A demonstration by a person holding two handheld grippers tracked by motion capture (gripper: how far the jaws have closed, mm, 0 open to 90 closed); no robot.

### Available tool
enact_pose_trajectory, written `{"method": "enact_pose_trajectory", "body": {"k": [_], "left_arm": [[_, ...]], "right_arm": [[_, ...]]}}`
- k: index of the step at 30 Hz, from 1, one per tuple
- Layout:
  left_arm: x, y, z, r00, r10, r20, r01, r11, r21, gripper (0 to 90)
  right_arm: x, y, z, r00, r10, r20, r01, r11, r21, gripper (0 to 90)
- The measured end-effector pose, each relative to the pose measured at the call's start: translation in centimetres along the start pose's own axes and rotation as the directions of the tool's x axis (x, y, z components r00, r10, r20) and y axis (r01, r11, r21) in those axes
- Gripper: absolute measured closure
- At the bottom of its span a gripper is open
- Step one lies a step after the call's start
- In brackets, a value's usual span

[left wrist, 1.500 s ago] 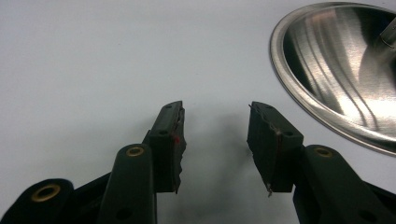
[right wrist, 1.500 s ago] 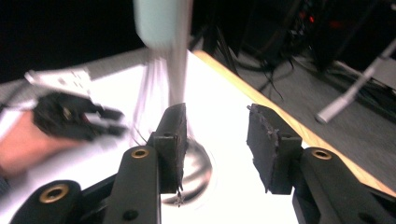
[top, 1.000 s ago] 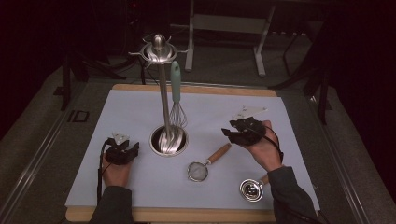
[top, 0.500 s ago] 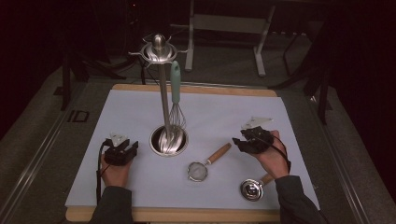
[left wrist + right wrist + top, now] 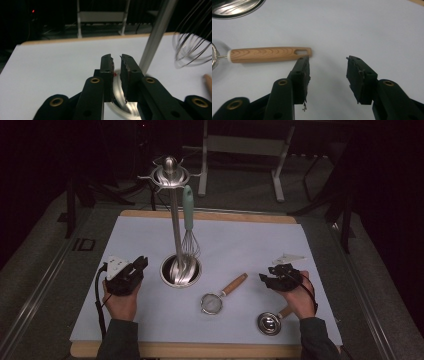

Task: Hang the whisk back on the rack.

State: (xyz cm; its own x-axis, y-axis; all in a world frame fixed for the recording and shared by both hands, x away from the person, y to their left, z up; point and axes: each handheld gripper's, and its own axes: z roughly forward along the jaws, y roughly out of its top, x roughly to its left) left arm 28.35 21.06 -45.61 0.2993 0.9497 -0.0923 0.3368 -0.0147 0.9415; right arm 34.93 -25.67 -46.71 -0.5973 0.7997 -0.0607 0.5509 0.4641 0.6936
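While both hands hover low over the white counter (image 5: pixel 150 320), the views split the scene like this:

Left gripper (image 5: pixel 131 274): held left of the stand's round base (image 5: pixel 181 270); its jaws have just been closing and stand a narrow gap apart with nothing gripped.
Left gripper view: the close jaws (image 5: pixel 116 65) point past the stand's pole (image 5: pixel 156 37), with whisk (image 5: pixel 192 47) wires blurred at the right.
Right gripper (image 5: pixel 274 277): right of the strainer (image 5: pixel 222 295); jaws wide apart and empty.
Right gripper view: the strainer's wooden handle (image 5: pixel 269 54) lies flat, its holed end just at one jaw tip (image 5: pixel 305 60), not between the jaws.
High view: the whisk (image 5: pixel 189 227) hangs from the stand's top (image 5: pixel 170 172); a small steel cup (image 5: pixel 270 322) lies under the right hand.
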Motion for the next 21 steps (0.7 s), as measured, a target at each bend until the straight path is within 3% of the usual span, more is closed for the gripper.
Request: {"method": "enact_pose_trajectory", "body": {"k": [8,21], "left_arm": [[-1.4,2.7,-1.1,0.9985,0.027,0.047,-0.023,0.9956,-0.090,83.4],[-2.8,5.3,-1.9,0.9911,0.065,0.116,-0.041,0.9800,-0.195,84.8]], "right_arm": [[-1.6,-2.3,-0.2,0.9955,0.094,0.000,-0.094,0.995,-0.019,53.3],[-2.9,-3.4,-0.8,0.9887,0.148,0.022,-0.148,0.989,-0.022,53.5]]}}
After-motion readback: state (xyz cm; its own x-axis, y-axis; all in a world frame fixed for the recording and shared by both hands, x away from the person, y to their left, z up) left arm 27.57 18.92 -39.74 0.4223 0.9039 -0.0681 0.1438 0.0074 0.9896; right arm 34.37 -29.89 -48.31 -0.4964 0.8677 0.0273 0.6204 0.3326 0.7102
